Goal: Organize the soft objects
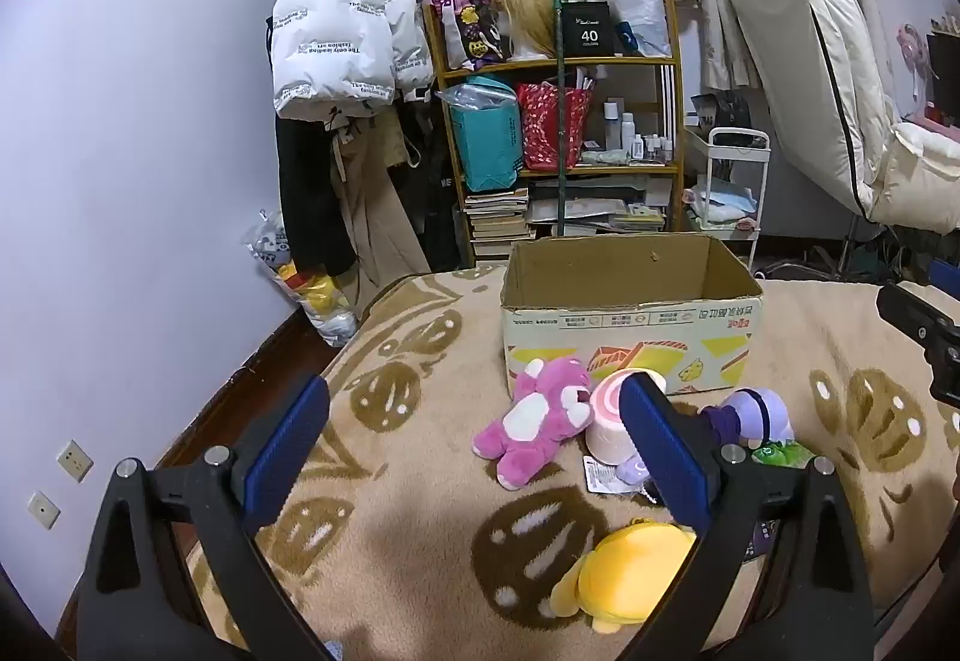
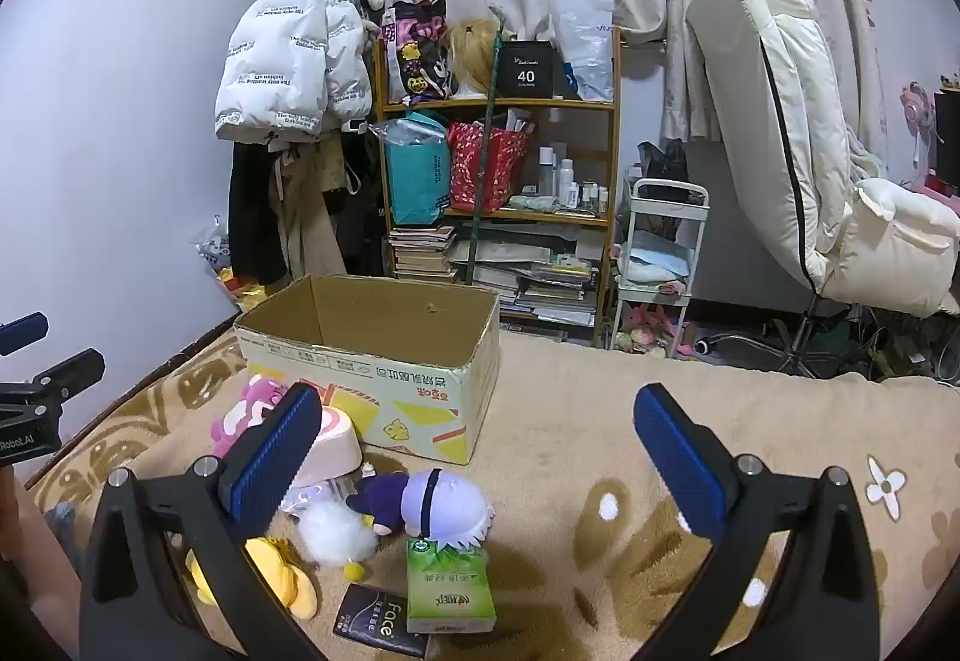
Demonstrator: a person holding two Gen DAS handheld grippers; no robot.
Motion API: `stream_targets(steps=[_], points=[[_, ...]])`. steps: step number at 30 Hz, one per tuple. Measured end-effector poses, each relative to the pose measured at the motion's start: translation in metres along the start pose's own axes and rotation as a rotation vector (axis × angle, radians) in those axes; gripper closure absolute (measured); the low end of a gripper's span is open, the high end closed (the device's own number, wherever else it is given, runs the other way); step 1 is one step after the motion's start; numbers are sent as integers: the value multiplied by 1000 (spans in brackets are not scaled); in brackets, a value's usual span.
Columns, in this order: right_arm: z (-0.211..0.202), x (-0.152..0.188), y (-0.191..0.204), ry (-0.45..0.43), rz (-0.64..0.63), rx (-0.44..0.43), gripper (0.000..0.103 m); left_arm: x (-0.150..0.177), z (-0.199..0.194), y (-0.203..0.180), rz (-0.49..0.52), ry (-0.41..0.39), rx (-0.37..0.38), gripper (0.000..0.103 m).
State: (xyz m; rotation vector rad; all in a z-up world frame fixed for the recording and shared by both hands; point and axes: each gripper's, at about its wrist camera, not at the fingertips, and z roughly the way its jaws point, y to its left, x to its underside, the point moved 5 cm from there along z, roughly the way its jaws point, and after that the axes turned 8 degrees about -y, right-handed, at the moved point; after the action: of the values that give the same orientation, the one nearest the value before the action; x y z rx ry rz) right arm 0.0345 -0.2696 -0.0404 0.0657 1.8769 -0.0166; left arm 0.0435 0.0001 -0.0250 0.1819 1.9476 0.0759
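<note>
An open, empty cardboard box (image 1: 630, 325) (image 2: 372, 379) stands on the patterned blanket. In front of it lie a pink plush bear (image 1: 534, 427) (image 2: 252, 409), a pink swirl roll plush (image 1: 606, 421) (image 2: 336, 445), a purple doll with pale hair (image 1: 756, 415) (image 2: 432, 505), a yellow plush (image 1: 630, 571) (image 2: 282, 571) and a white fluffy toy (image 2: 330, 532). My left gripper (image 1: 474, 391) hovers open above the blanket just left of the toys, holding nothing. My right gripper (image 2: 480, 403) is open too, above the doll and to its right, holding nothing.
A green tissue pack (image 2: 450, 583) and a black pack (image 2: 378, 625) lie at the front. Behind the bed stand a cluttered shelf (image 1: 558, 120), hanging coats (image 1: 342, 30), a white trolley (image 2: 660, 265) and a cream chair (image 2: 810, 150). The bed edge drops off at left (image 1: 288, 349).
</note>
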Motion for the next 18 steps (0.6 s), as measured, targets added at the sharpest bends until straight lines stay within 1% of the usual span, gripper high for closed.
stream_targets(steps=[3,8,14,15,18], points=[[0,0,1,-1,2,-6,0,0,0,1,4,0,-15,7],[0,0,1,-1,-3,-6,0,0,-1,4,6,-1,-9,7],[-1,0,2,2,8,-5,0,8,-1,6,0,5,0,7],[3,-2,2,3,7,-5,0,4,3,1,3,5,-7,7],[1,1,1,2,4,-8,0,3,2,1,5,5,-14,7]])
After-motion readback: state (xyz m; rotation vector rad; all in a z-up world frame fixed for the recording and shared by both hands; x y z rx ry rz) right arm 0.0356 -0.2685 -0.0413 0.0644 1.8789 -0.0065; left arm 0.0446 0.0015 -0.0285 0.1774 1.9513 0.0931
